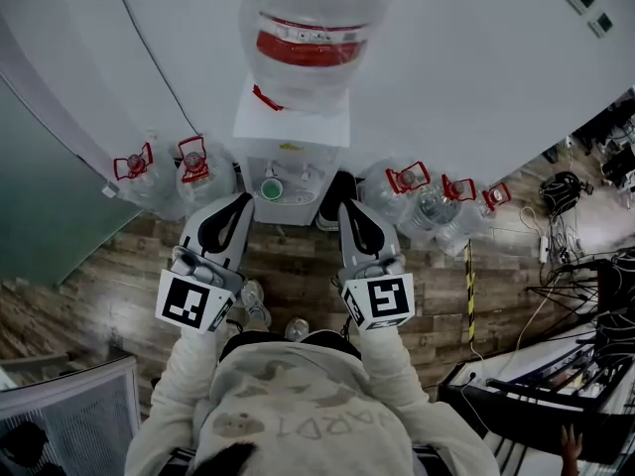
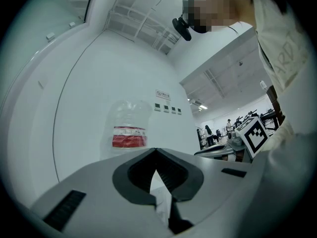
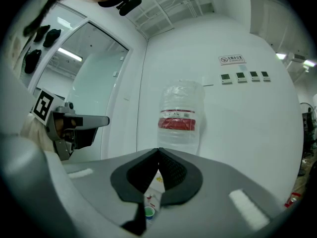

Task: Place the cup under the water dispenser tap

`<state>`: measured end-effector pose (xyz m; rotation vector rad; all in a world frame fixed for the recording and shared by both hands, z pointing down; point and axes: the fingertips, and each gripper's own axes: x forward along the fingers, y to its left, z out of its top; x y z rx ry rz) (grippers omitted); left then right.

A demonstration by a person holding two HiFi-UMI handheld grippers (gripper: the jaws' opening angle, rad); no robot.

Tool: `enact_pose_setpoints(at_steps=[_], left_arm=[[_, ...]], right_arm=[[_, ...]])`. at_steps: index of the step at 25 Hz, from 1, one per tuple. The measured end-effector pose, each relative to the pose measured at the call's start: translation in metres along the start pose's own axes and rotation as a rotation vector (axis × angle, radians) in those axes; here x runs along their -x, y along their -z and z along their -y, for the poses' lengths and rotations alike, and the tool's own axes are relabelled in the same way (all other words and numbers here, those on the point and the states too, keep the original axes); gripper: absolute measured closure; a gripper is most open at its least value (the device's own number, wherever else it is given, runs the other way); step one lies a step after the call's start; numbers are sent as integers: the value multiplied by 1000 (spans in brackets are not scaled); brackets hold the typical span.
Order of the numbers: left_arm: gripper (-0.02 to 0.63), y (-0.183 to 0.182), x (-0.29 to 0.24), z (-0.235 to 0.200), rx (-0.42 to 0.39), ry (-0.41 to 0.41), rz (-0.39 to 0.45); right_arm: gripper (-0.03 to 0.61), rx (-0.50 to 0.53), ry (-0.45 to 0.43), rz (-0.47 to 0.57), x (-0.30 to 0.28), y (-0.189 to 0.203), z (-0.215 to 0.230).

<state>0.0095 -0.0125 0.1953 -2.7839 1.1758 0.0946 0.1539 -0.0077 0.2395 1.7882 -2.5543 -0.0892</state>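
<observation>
I hold my left gripper (image 1: pixel 241 202) and right gripper (image 1: pixel 347 209) closed and empty. The green cup (image 1: pixel 271 188) sits in the water dispenser (image 1: pixel 290 127).

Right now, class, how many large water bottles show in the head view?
6. The mounted bottle tops the water dispenser; two floor bottles stand at its left, three at its right. More may be hidden.
</observation>
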Motion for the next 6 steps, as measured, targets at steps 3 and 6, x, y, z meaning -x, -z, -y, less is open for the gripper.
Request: enact_pose_setpoints(at_steps=[3, 6], left_arm=[[609, -2, 0, 4, -8, -3, 3], [609, -4, 1, 7, -9, -9, 7]], right_arm=[[569, 12, -9, 0, 3, -2, 1], [569, 21, -16, 1, 6, -4, 0]])
